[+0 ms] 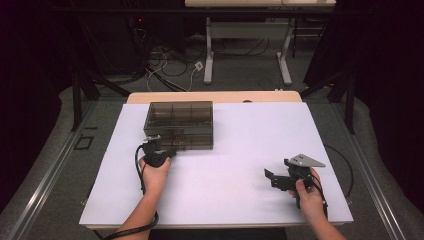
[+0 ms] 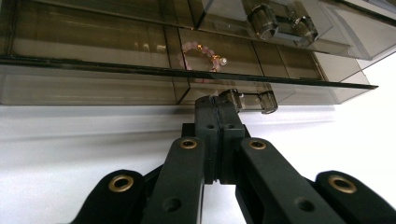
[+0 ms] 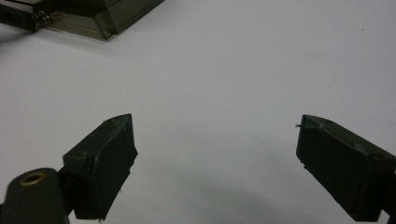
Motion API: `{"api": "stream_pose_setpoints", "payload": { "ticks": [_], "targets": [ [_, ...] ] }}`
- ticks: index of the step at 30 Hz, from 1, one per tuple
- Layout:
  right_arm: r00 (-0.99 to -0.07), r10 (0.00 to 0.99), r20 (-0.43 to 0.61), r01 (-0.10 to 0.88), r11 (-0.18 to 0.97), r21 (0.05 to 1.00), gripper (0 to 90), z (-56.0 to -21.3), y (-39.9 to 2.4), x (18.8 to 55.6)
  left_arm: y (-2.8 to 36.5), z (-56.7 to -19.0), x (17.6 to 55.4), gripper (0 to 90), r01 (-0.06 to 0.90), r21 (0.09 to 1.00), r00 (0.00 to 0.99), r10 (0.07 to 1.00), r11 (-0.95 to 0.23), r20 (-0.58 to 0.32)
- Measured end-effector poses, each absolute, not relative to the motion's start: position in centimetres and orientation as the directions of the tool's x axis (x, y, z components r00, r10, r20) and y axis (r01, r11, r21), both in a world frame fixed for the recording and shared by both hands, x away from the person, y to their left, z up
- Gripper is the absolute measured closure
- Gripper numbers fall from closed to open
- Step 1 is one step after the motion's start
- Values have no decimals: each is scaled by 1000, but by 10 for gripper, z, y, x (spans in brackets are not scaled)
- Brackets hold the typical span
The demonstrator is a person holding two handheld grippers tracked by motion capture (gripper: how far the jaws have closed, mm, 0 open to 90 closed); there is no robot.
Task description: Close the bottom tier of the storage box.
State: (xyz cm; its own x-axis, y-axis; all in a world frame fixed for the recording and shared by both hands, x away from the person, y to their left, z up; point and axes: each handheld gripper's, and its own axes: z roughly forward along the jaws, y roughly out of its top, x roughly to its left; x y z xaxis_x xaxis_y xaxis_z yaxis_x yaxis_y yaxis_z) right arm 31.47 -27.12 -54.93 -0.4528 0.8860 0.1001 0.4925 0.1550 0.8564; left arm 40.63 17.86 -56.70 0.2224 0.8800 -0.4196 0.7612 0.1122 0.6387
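The left gripper (image 2: pixel 219 103) is clenched at the knob (image 2: pixel 229 97) of the smoky drawer box's (image 1: pixel 178 124) bottom drawer, left of frame centre, seemingly barely out, while the right gripper (image 1: pixel 278 178) waits released at lower right.

I see a glossy, smoky see-through plastic drawer box (image 1: pixel 178 124) on a smooth matt white tabletop (image 1: pixel 235 150); my left hand-held gripper (image 2: pixel 215 103) looks matt black plastic with brass-coloured rivets.
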Motion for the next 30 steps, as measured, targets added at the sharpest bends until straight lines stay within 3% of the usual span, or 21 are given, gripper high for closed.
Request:
{"api": "stream_pose_setpoints", "payload": {
  "ticks": [30],
  "targets": [
    [-450,887,102,497,154,854,115,-550,-271,315,176,-568,420,900,758,634,187,883,149,-431]
  ]
}}
